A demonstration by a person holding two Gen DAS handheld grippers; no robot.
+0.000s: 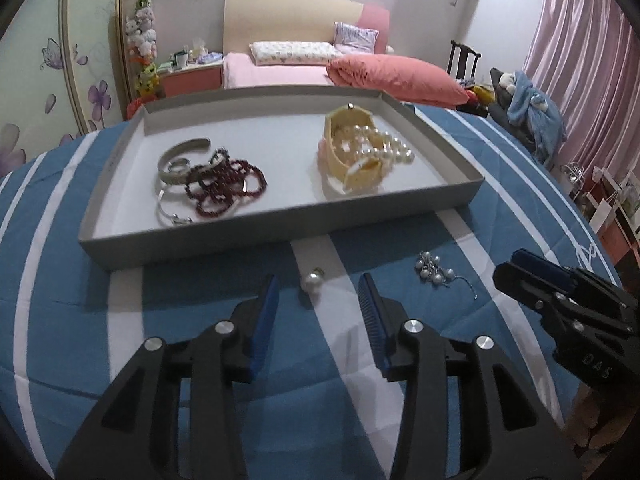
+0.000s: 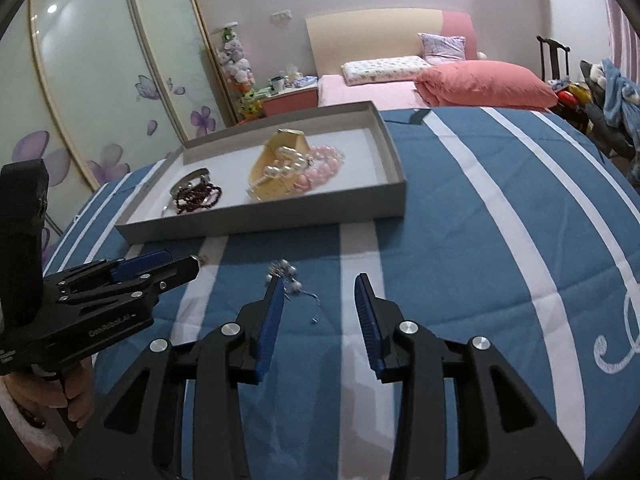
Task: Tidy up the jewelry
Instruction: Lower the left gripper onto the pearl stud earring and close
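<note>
Left gripper (image 1: 318,294): jaws spread, nothing between the blue pads, tilted down toward the quilt, apparently lined up for a pickup. Directly ahead, just beyond the fingertips and nearly centred in the gap, a pearl ring (image 1: 312,282), lying loose on a white stripe of the blue striped quilt (image 1: 224,280); not touched, judging by the clear cloth on either side of it. Right gripper (image 2: 320,292): likewise spread and empty, angled down over the quilt. At the tip of its left finger, a cluster of silver-grey beads on a thin chain (image 2: 285,274), partly hidden behind that pad, so off to one side of the gap rather than within it; contact impossible to tell. Probably one loose piece per gripper, both stranded outside the tray and due to go in. Farther out, just beyond both pieces, a shallow grey cardboard tray (image 1: 280,232), low-walled for easy dropping in. Inside, on its left, dark red bead bracelets (image 1: 228,188) tangled with silver bangles (image 1: 176,164); on its right, a cream-coloured jewelry box (image 1: 344,160) tipped on its side with a white pearl strand (image 1: 384,148) spilling out. Pink beads (image 2: 324,164) beside that box in the right view.
</note>
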